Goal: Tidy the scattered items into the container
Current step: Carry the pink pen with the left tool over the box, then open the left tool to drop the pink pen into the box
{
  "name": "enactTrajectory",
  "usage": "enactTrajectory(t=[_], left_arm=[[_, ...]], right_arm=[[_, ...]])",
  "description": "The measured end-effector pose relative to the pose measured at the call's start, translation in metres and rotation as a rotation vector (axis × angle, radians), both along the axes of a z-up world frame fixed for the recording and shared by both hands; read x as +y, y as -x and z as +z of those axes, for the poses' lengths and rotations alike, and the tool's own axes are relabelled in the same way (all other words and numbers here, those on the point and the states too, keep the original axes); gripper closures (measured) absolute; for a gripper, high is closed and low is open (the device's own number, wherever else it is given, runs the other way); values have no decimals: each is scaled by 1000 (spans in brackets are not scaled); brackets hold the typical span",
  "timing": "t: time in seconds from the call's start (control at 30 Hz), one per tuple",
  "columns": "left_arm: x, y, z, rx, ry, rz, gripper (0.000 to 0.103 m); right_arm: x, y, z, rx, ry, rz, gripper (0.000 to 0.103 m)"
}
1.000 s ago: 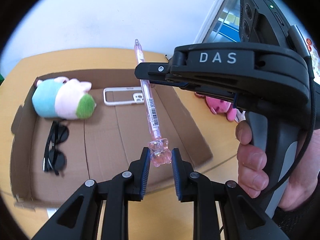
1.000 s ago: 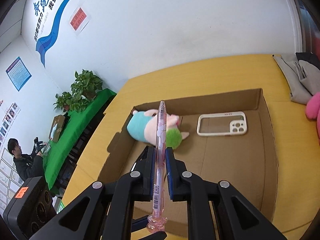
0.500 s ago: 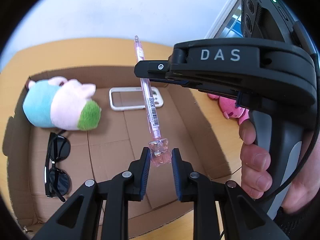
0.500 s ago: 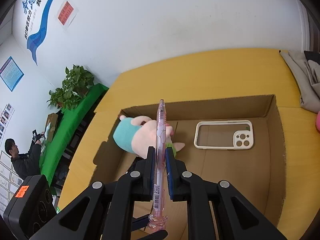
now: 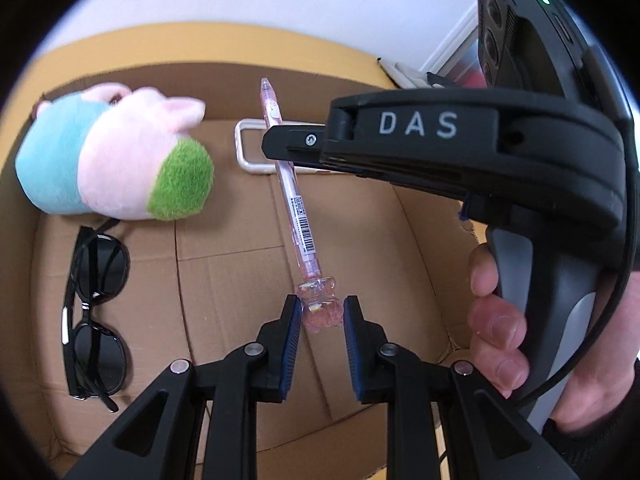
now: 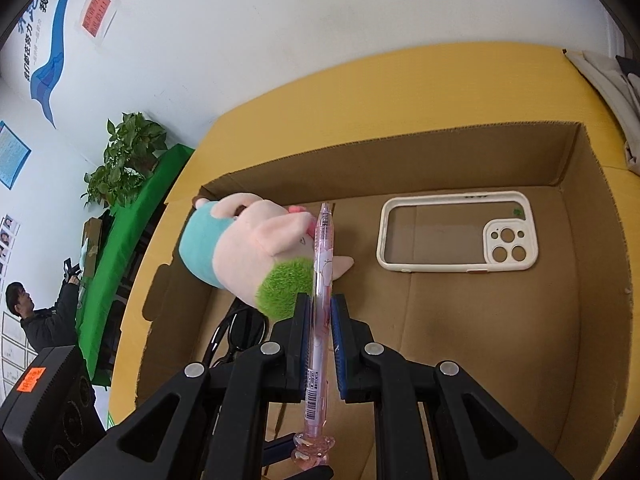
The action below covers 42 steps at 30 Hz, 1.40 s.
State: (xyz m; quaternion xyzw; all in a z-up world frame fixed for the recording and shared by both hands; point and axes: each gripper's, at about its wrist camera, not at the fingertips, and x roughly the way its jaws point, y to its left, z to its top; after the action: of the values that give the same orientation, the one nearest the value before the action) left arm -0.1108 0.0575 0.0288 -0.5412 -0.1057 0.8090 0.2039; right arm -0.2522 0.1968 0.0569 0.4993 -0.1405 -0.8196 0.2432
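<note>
Your right hand-held gripper (image 6: 320, 322) is pinched nearly closed on the pen (image 6: 322, 280), both pads flat against the barrel about midway along it. Your left hand-held gripper (image 5: 319, 314) stands at a narrow gap around the pen's bear-shaped end (image 5: 320, 308); the left pad is against the charm, but whether the right pad touches it, you cannot tell from here.

The pen is clear pink with a barcode sticker on the barrel, and it hangs in the air over the box (image 6: 576, 184), tip pointing to 12 o'clock in the right wrist view and the charm at the 6 o'clock end.

In the box, seen from the right wrist, a plush toy (image 6: 248, 256) in pink, teal and green lies at 10 o'clock of the pen, behind it. A cream phone case (image 6: 456, 236) lies flat at 2 o'clock, well apart from the toy. Black sunglasses (image 5: 96, 316) lie just beside the toy, at 8 o'clock in the left wrist view. The box floor under the pen is bare cardboard.

The box sits on a yellow tabletop (image 6: 360, 88). Your hand (image 5: 504, 328) grips the right handle at 3 o'clock in the left wrist view.
</note>
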Motion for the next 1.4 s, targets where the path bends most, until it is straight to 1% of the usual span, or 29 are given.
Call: enactTrajectory(t=[0.13, 0.3, 0.43, 0.77, 0.9, 1.1, 1.2, 1.23, 1.27, 1.3, 1.33, 1.37, 1.4], left_arm=[[0, 8, -10, -31, 21, 4, 82], [-1, 22, -24, -100, 17, 15, 82], [-2, 29, -35, -139, 20, 16, 82], [-4, 35, -62, -221, 42, 21, 82], [-4, 38, -70, -243, 47, 23, 82], [-4, 37, -72, -243, 42, 23, 82], [-9, 36, -74, -236, 34, 43, 82], [-11, 35, -74, -235, 31, 53, 80], [-13, 35, -74, -234, 28, 61, 76], [-14, 34, -73, -230, 30, 64, 74], [-14, 33, -72, -222, 37, 65, 71], [-15, 31, -71, -214, 45, 66, 70], [-15, 29, -69, -208, 48, 66, 70]], right_arm=[[-3, 11, -17, -40, -1, 8, 92], [-7, 23, -38, -93, -9, 2, 92], [-10, 31, -53, -133, -16, -1, 92], [-22, 39, -81, -188, -41, 12, 91], [-26, 40, -83, -188, -45, 18, 92], [-28, 41, -82, -187, -39, 10, 91], [-22, 39, -84, -195, -22, -1, 90], [-18, 39, -84, -201, -2, -8, 82], [-14, 38, -84, -204, 20, -13, 69], [-11, 36, -82, -198, 28, -16, 62], [-10, 35, -79, -185, 15, -24, 46], [-10, 34, -76, -177, 4, -30, 36], [-9, 34, -73, -173, 5, -34, 35]])
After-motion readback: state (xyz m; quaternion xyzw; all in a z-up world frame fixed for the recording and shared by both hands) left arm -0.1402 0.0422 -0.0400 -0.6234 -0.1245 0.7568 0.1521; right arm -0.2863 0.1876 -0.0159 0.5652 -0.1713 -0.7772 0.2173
